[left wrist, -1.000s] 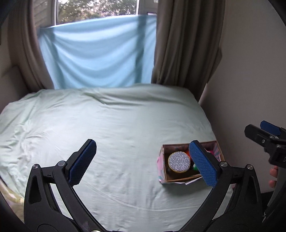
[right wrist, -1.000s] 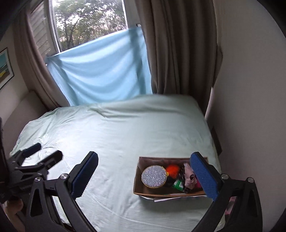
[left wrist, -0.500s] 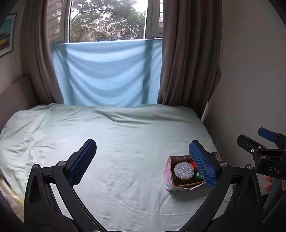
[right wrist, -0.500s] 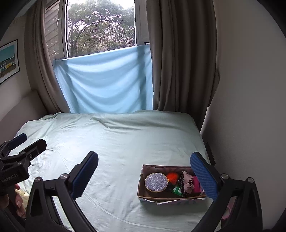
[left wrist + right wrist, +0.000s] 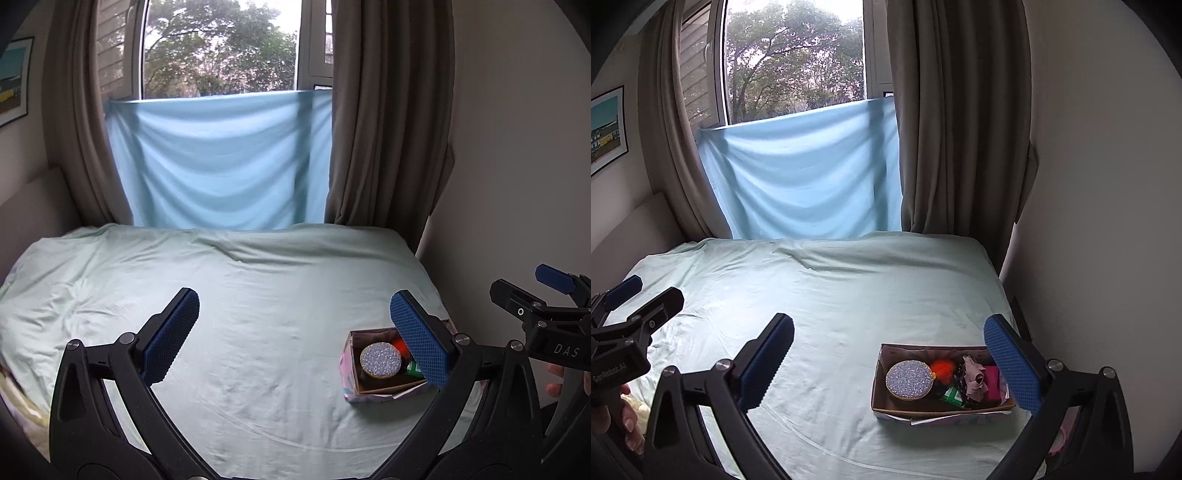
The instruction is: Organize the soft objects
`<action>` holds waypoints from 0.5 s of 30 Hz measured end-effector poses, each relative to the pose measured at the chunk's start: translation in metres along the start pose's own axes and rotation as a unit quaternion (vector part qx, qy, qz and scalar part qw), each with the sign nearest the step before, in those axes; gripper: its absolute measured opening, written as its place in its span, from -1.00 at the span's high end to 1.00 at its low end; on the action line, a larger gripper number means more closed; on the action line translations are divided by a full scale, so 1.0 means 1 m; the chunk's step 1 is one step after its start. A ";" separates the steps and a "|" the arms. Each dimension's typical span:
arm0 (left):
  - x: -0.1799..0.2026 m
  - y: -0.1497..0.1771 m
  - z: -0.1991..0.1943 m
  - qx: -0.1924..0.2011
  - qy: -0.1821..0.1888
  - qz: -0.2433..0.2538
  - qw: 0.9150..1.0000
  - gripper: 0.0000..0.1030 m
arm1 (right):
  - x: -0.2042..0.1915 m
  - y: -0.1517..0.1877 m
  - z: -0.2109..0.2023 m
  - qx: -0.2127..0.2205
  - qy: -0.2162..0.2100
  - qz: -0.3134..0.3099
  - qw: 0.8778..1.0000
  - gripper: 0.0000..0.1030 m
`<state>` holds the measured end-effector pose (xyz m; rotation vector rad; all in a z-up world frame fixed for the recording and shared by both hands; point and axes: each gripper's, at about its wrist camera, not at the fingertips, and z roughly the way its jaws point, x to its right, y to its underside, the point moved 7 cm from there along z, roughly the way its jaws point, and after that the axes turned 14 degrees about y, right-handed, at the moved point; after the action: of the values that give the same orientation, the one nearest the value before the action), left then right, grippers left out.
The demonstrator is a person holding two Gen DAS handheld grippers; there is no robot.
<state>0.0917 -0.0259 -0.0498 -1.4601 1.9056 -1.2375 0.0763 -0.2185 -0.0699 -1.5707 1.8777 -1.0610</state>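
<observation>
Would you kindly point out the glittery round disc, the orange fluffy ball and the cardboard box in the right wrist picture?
glittery round disc (image 5: 909,379), right wrist view, centre of its sparkly face.
orange fluffy ball (image 5: 942,368), right wrist view, middle of the fluff.
cardboard box (image 5: 882,400), right wrist view, near-left wall.

A matt, creased pale-green cloth bedsheet (image 5: 849,295) underlies the cardboard box (image 5: 882,402) by the right finger; its round disc (image 5: 910,379) glitters roughly.
</observation>
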 end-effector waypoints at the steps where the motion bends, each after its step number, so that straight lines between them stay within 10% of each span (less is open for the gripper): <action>1: 0.001 0.000 0.001 0.000 0.000 0.001 1.000 -1.00 | 0.001 0.000 0.000 0.000 0.003 0.001 1.000 -0.99; 15: 0.003 -0.005 -0.002 0.006 0.004 0.002 1.000 -1.00 | 0.005 -0.004 -0.001 0.003 0.014 0.006 1.000 -0.99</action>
<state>0.0917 -0.0286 -0.0442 -1.4454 1.9027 -1.2526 0.0771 -0.2231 -0.0652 -1.5459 1.8991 -1.0884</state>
